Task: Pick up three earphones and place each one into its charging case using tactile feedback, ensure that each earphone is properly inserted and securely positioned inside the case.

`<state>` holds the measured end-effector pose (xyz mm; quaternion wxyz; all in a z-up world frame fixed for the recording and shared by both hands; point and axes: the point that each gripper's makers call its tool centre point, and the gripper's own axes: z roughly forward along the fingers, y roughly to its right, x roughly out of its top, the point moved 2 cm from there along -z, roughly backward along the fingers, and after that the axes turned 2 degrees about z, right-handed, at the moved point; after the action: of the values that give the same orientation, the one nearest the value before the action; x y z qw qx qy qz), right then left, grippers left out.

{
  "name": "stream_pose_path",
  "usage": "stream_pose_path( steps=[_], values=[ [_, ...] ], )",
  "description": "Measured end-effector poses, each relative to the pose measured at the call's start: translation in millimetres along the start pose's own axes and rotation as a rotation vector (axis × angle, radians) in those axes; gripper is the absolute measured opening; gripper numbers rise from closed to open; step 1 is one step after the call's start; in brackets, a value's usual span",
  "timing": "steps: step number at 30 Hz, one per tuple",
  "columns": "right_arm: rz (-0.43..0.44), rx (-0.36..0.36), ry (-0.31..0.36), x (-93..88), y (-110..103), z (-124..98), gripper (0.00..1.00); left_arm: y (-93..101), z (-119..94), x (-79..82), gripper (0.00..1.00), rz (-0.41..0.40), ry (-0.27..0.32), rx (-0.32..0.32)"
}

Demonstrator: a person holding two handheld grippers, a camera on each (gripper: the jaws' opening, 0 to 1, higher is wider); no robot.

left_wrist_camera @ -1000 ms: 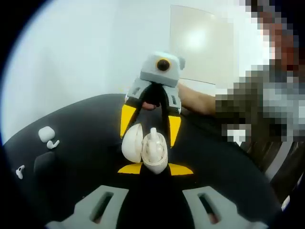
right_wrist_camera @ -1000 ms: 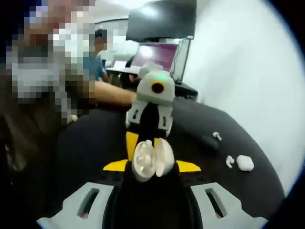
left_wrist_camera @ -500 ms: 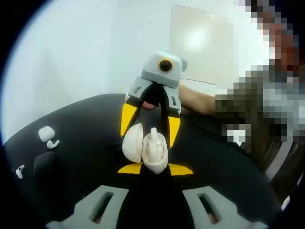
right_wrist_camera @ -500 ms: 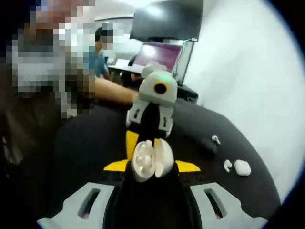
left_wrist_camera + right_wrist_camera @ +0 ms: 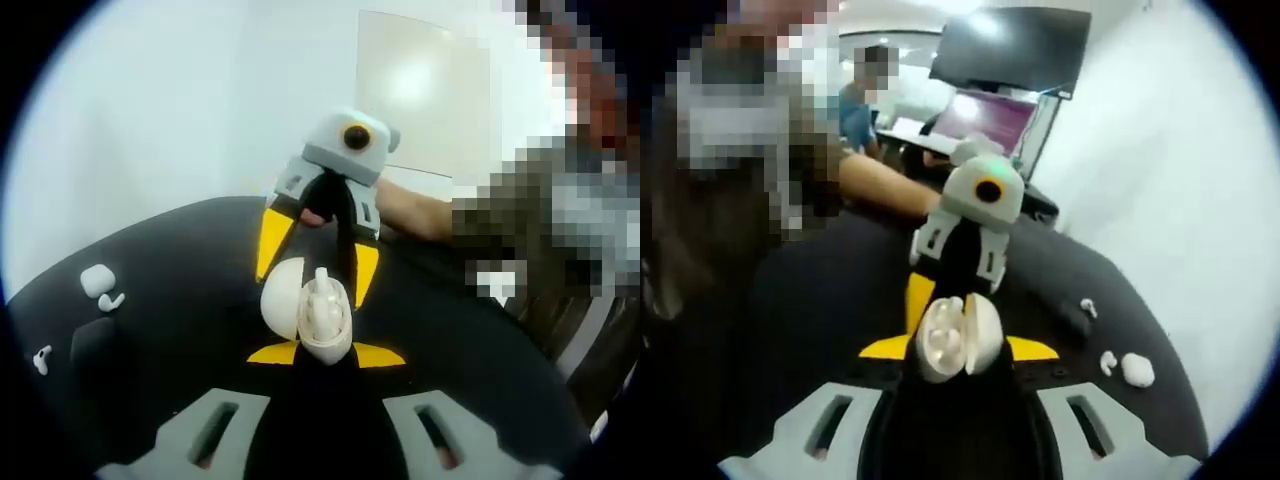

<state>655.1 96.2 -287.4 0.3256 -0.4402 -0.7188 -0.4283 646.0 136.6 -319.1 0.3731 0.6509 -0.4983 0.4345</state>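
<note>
Charging case (image 5: 322,325), white, lid hinged open, sits between the yellow-tipped jaws of the left gripper (image 5: 325,354) at the bottom of the left gripper view. The tips press against the case's lower sides w/ no gap, so this claw is nearly closed and clamps the case. An earphone (image 5: 322,283) stands in the case, stem poking up above the rim. The open lid leans to the left of it.

The right gripper (image 5: 312,268) faces in from the far side. Its yellow fingers (image 5: 269,243) stand spread, one on each side of the lid and the earphone. Can't tell whether they touch either one, or whether this claw grips anything.

In the right gripper view the same charging case (image 5: 952,340) sits just past that view's own jaw tips, w/ the right gripper (image 5: 958,348) straddling it. The left gripper (image 5: 940,300) stands behind the case, one yellow finger showing.

All of this is above a round black table (image 5: 180,330). At the table's left edge in the left gripper view lies a second, closed case (image 5: 97,279) w/ a loose earphone (image 5: 112,301) just beside it. Another loose earphone (image 5: 42,359) lies apart, nearer the camera.

A person's forearm (image 5: 412,212) runs behind the right gripper. A pale panel (image 5: 420,95) hangs on the white wall. The right gripper view's bkgd has a laptop (image 5: 985,120) w/ a purple screen and a dark monitor (image 5: 1015,50) above it.
</note>
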Motion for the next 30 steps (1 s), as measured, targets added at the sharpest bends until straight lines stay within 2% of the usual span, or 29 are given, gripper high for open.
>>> stream_pose_path(
  steps=[5,14,19,24,26,30],
  values=[
    [-0.029,0.001,0.020,5.6,-3,-2,0.31,-0.4,0,0.1,0.16,-0.001,0.000,0.000],
    [-0.003,0.012,0.046,7.2,-4,-4,0.28,-0.7,0,0.2,0.16,0.000,0.001,0.000],
    [-0.023,0.051,-0.005,-1.6,-11,2,0.25,0.0,1,0.7,0.15,0.004,0.003,-0.001],
    [-0.015,0.045,0.014,1.9,-7,-1,0.25,0.0,0,0.7,0.15,0.004,0.003,-0.001],
    [0.028,0.032,0.038,5.1,-4,-4,0.25,0.2,-1,0.6,0.15,0.004,0.003,-0.001],
    [0.268,0.068,0.097,5.5,-6,-7,0.31,-0.3,-2,0.4,0.15,0.005,0.003,-0.001]
  ],
)
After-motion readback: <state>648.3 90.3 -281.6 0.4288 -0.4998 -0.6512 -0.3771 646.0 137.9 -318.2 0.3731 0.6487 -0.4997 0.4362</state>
